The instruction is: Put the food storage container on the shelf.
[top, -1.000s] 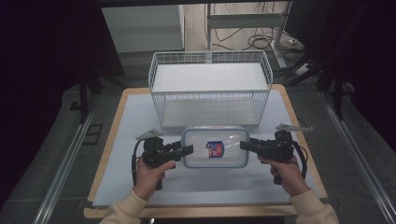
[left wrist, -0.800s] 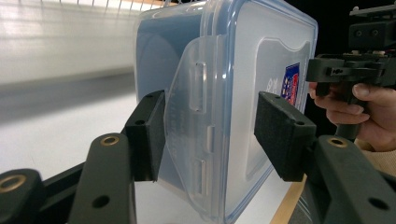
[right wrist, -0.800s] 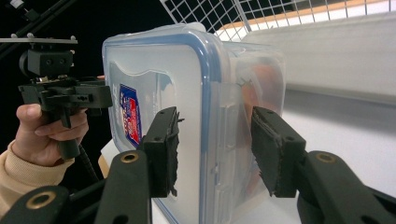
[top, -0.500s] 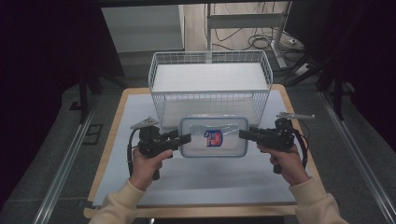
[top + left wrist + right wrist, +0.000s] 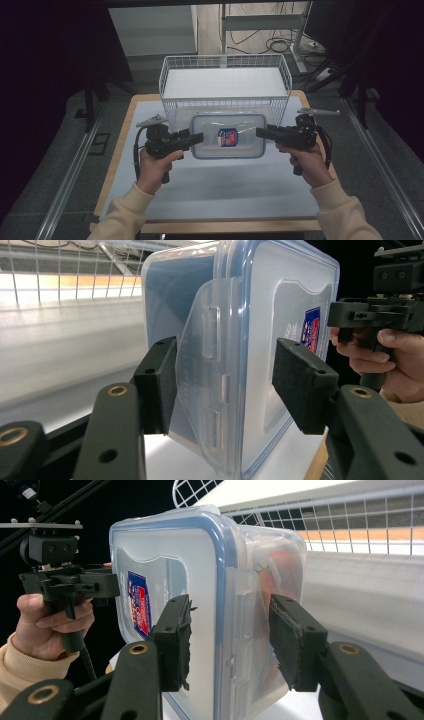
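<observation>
Since the earlier pictures, the clear plastic food container (image 5: 228, 136) has travelled from the near middle of the counter (image 5: 220, 195) toward its far edge, and now hangs in the air just in front of the white wire basket (image 5: 225, 90), both hands having gone forward with it.

The container has a blue-rimmed snap lid and a small red and blue label on top. The left gripper (image 5: 196, 138) holds one short end and the right gripper (image 5: 260, 132) holds the opposite end. In the left gripper view, the jaws straddle the clear locking flap (image 5: 207, 375) at that end; one pad presses on the flap, while the other appears close to the lid, and firm contact is hard to judge. In the right gripper view, the right gripper's (image 5: 230, 640) jaws bracket the other end likewise, neither pad plainly tight on the plastic.

The risks, as a judgement: smooth plastic held only at its ends could slip if either hand eases or the hands drift apart. A flap could pop open under the squeeze. Lifting too low, the container's base may catch the basket's near rim and tip.
</observation>
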A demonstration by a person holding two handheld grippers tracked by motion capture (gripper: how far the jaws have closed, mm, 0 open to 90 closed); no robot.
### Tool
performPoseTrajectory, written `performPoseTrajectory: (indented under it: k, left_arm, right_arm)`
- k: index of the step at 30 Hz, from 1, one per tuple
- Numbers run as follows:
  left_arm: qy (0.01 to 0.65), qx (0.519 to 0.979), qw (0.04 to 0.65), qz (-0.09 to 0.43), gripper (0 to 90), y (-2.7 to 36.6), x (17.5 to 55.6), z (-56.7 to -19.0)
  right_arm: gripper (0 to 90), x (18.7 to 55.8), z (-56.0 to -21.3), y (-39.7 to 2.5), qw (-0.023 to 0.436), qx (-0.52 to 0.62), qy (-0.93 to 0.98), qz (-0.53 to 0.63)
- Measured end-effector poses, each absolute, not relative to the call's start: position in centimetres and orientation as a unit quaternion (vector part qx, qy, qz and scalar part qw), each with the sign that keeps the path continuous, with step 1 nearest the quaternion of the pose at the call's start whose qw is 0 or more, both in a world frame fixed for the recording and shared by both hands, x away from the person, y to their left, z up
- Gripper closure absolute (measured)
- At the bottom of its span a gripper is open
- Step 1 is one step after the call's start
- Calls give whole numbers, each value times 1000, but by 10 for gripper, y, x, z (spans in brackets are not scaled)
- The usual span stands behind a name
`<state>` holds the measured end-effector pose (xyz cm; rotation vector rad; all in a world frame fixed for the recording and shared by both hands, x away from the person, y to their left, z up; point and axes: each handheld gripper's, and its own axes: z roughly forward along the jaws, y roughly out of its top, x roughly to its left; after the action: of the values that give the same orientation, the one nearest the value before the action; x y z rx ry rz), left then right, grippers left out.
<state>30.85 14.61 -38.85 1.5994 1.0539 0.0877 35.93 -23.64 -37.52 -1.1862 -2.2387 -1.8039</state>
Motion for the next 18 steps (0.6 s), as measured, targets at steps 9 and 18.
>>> performPoseTrajectory:
  k: [9,18]
  left_arm:
    - [445,678,583,45,452,148,326,-364]
    - [442,676,588,46,452,149,340,-351]
  right_arm:
    - [533,373,-355,-234,9,-377,-718,-585]
    - [533,385,-337,-233,-3,-372,-719,-588]
